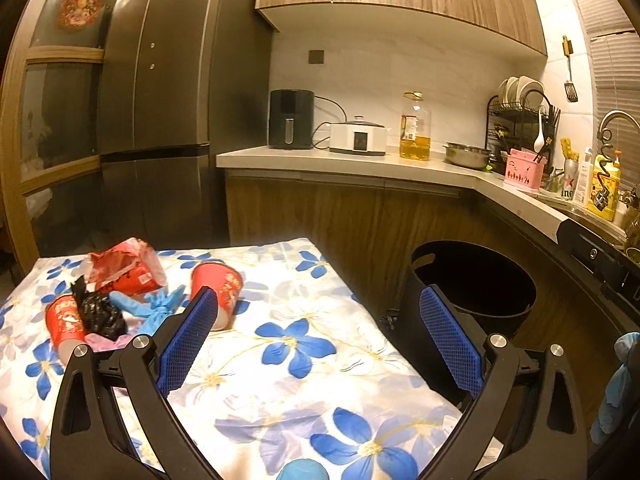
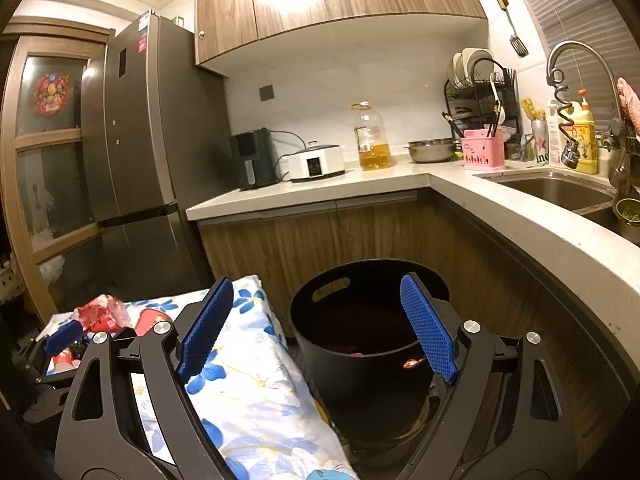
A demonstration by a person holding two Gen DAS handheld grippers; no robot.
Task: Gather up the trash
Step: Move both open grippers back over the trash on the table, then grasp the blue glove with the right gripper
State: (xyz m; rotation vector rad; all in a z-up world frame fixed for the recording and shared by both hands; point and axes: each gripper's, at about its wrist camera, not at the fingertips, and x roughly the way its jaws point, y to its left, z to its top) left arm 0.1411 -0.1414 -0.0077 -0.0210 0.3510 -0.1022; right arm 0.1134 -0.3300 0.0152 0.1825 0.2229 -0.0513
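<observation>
On the flowered tablecloth lies a heap of trash: a torn red wrapper, two red paper cups, a black plastic bag and a blue glove. My left gripper hangs open above the cloth, to the right of the heap, with nothing between its fingers. My right gripper is open and empty over the black bin, which stands on the floor beside the table. Small pink and red bits lie inside the bin.
Wooden cabinets and an L-shaped counter wrap behind and to the right of the bin, with a sink at the right. A fridge stands beyond the table. A blue-gloved hand shows at the right edge.
</observation>
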